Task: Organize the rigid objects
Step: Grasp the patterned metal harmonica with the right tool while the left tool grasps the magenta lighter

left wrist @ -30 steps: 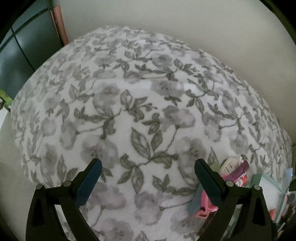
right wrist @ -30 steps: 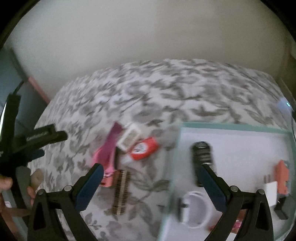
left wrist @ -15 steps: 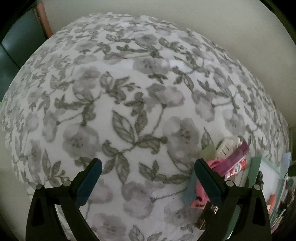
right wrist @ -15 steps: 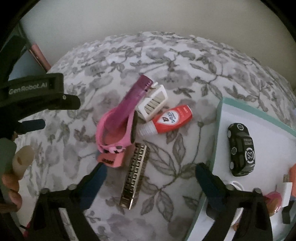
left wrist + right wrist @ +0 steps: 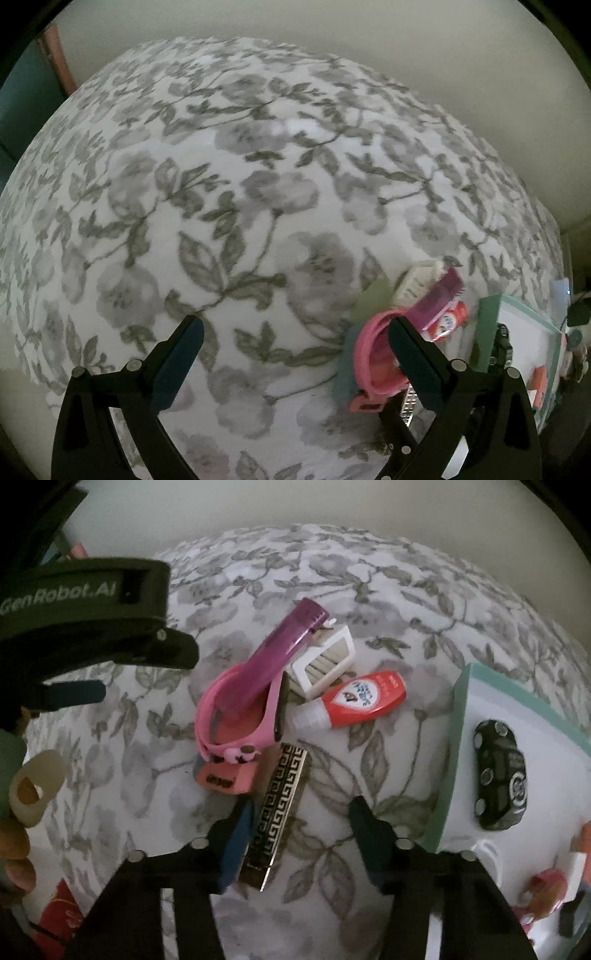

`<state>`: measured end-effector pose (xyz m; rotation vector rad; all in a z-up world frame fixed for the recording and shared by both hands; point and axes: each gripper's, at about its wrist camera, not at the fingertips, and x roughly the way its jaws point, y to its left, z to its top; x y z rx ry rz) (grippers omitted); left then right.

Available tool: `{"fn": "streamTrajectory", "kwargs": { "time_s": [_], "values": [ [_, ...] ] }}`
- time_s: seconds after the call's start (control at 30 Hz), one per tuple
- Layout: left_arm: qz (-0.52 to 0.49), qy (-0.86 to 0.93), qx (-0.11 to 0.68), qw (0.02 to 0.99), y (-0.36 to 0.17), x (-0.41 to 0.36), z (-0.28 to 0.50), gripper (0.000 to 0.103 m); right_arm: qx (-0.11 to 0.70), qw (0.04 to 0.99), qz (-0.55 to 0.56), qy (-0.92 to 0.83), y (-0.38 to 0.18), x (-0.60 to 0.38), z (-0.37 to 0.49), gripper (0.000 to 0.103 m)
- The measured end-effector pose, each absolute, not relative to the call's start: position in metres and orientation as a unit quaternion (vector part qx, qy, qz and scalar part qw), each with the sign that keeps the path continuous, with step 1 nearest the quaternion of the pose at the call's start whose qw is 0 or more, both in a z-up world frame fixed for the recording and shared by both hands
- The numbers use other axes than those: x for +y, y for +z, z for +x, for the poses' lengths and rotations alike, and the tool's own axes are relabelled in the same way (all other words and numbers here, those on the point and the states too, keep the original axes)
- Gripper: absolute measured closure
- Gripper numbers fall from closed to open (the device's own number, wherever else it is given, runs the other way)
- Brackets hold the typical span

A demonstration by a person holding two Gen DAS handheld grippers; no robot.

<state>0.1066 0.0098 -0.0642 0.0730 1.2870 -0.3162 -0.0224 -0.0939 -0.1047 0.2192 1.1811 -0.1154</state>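
A small pile lies on the floral bedspread (image 5: pixel 388 602): a gold patterned harmonica (image 5: pixel 275 818), a pink eraser (image 5: pixel 225 777), a pink band (image 5: pixel 236 716), a purple lighter (image 5: pixel 291 635), a white comb-like piece (image 5: pixel 327 662) and a red bottle (image 5: pixel 360 699). My right gripper (image 5: pixel 301 843) is open low over the harmonica, its left finger beside it. My left gripper (image 5: pixel 293 360) is open and empty to the left of the pile; the pink band (image 5: pixel 369 354) shows by its right finger.
A teal-rimmed white tray (image 5: pixel 448 775) sits right of the pile and holds a black toy car (image 5: pixel 500 775) and small pink and white items. The tray (image 5: pixel 487 332) also shows in the left wrist view. A wall stands behind the bed.
My right gripper moved left off the tray and down onto the pile, ending over the harmonica. My left gripper shifted toward the pile, which now sits closer to its right finger.
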Motion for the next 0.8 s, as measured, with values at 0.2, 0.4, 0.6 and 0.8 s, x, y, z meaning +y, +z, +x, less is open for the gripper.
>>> {"fn": "streamTrajectory", "kwargs": {
  "time_s": [0.2, 0.4, 0.6, 0.8],
  "values": [
    [0.046, -0.183, 0.582, 0.791, -0.062, -0.008, 0.102, 0.003, 0.548, 0.823, 0.137, -0.053, -0.103, -0.108, -0.023, 0.062],
    [0.063, -0.205, 0.563, 0.798, -0.063, -0.024, 0.097, 0.003, 0.539, 0.827, 0.152, -0.052, -0.099, -0.117, -0.020, 0.078],
    [0.083, -0.226, 0.547, 0.802, -0.065, -0.039, 0.091, 0.007, 0.535, 0.823, 0.184, -0.054, -0.097, -0.141, -0.020, 0.079],
    [0.099, -0.235, 0.536, 0.805, -0.068, -0.048, 0.089, 0.031, 0.535, 0.823, 0.184, -0.053, -0.098, -0.144, -0.018, 0.079]
  ]
}}
